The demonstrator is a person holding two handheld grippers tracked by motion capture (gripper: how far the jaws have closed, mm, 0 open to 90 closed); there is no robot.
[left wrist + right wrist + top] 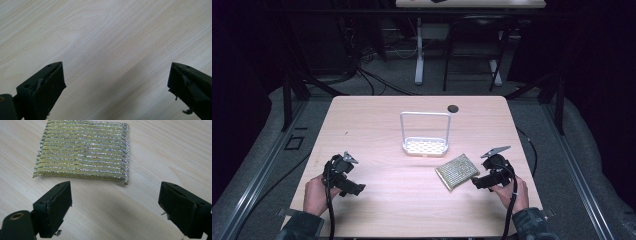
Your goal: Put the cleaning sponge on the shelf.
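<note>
The sponge [83, 151], a flat pad wrapped in gold-and-silver metallic mesh, lies flat on the table [377, 125], just in front of the right tool [475, 182] and near the white rack [425, 135], which stands farther back at the table's centre. The right tool is spread wide, its jaws apart and empty, with the near edge of the sponge lying just beyond the jaw tips in the right gripper view. The left tool [357, 189] is likewise spread and holds nothing; it rests over bare table well apart from the sponge. Judged from its thin profile and slightly curled near corner, the sponge is light, soft and compressible, and it likely flexes or droops if held by one corner. The ribbed mesh offers fair friction but may snag on the jaw pads. Because the sponge lies flat, the recommended hold is across the near edge, with one jaw slid under the lifted corner and the other pressed on top. The sponge's thickness cannot be read exactly from these views, so close the jaws gently until the pad yields.
</note>
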